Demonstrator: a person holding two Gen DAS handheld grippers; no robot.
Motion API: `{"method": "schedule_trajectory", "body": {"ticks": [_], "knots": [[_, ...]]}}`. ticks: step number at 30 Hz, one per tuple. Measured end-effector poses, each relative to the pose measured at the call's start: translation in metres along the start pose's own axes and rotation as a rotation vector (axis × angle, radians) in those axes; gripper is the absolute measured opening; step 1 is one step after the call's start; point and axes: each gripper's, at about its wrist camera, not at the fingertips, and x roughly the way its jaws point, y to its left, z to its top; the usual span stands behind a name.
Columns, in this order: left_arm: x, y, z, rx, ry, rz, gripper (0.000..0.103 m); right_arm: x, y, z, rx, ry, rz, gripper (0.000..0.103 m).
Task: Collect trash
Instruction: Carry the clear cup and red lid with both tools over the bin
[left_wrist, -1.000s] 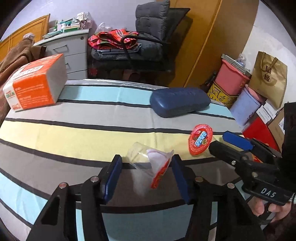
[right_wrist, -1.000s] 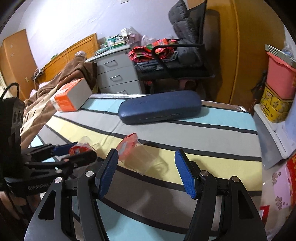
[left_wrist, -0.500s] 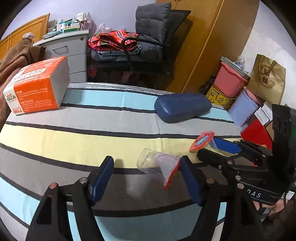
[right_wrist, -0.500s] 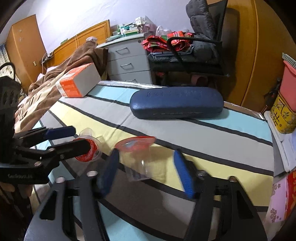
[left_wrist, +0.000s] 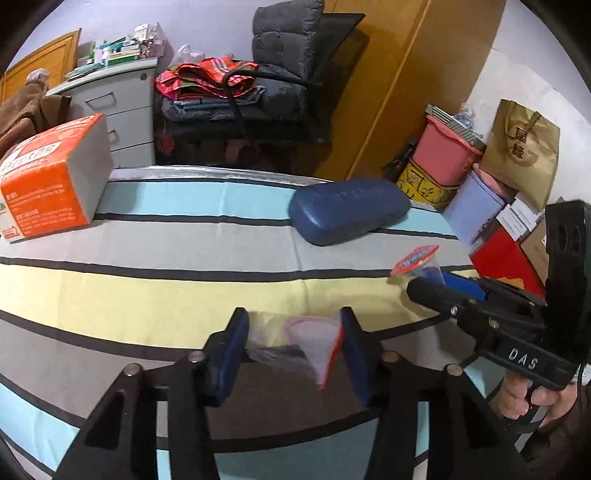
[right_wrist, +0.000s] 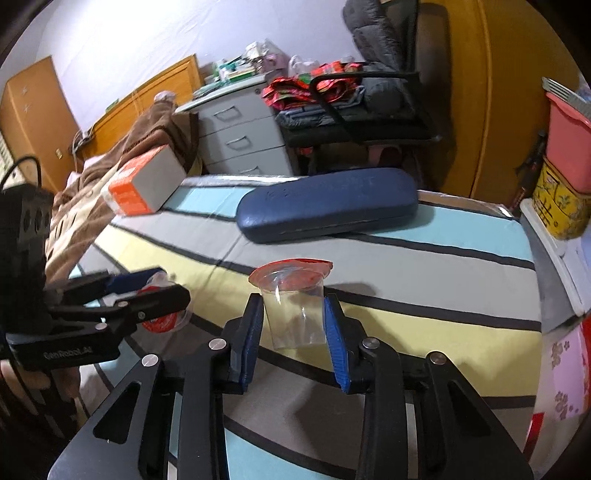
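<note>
Two clear plastic cups with torn red foil lids are the trash. One cup (left_wrist: 310, 347) lies sideways between the blue pads of my left gripper (left_wrist: 291, 321), whose jaws are closing and press on its base and lid. The other cup (right_wrist: 291, 325) stands upright, lid on top, between the pads of my right gripper (right_wrist: 293, 306); these jaws are closing too and touch both its sides. Each gripper shows in the other's view: the right gripper (left_wrist: 424, 280) with its cup (left_wrist: 415, 258), the left gripper (right_wrist: 170, 284) with its cup (right_wrist: 162, 321).
A striped cloth (left_wrist: 147, 288) covers the table. A blue glasses case (left_wrist: 349, 210) lies at the back right and an orange box (left_wrist: 51, 177) at the back left. Behind stand a drawer unit (left_wrist: 118, 107) and a chair (left_wrist: 280, 74). Bins and bags (left_wrist: 447, 162) crowd the right side.
The left jaws widened, then narrowed onto the sideways cup. The right jaws narrowed onto the other cup, which went from lying tilted to standing upright between the pads.
</note>
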Motion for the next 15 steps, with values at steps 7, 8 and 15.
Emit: {"method": "schedule_trajectory", "body": {"ticks": [7, 8, 15], "knots": [[-0.01, -0.014, -0.004, 0.001, -0.011, -0.023, 0.048, -0.017, -0.001, -0.005, 0.033, -0.041, -0.017, 0.035], [-0.012, -0.017, -0.006, 0.004, -0.013, -0.026, 0.048, -0.019, -0.002, -0.006, 0.037, -0.048, -0.015, 0.035], [-0.028, -0.038, -0.018, 0.014, -0.02, -0.043, 0.048, -0.037, -0.002, -0.018, 0.085, -0.078, -0.021, 0.035]]}}
